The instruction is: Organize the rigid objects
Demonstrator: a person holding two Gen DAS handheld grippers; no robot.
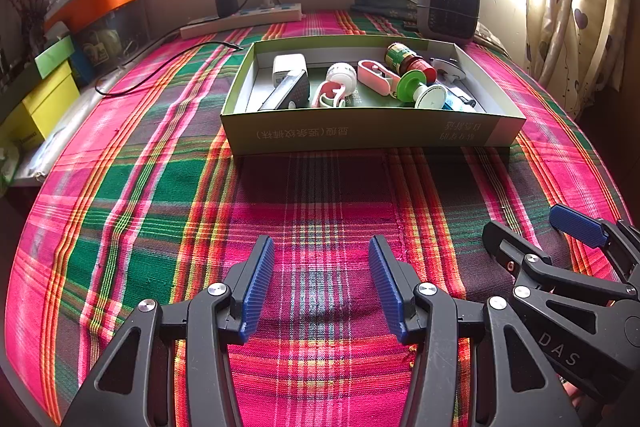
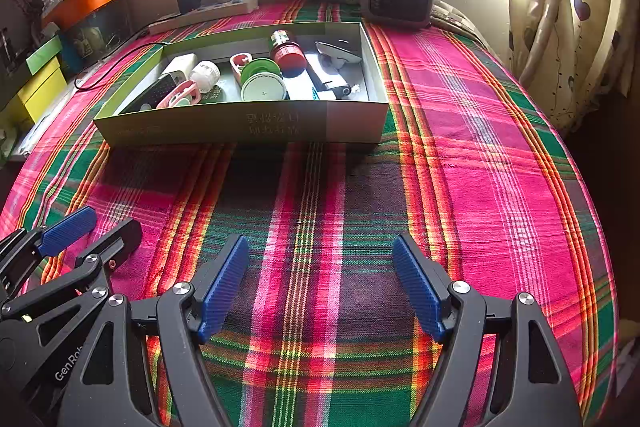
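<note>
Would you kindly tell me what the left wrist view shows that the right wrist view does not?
Only the left wrist view: the left claw with its own blue pads head-on, open over bare cloth, and the green label of the brown bottle.
Only the right wrist view: the right claw head-on, open and empty.
Both: the shallow green cardboard box filled with small items on the pink-and-green plaid cloth, and the grey heater behind.

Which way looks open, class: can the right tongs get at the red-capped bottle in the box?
Probably yes. The right tongs are open and empty, bare cloth lies before them, and the red-capped bottle lies uncovered in the open-topped box.
</note>
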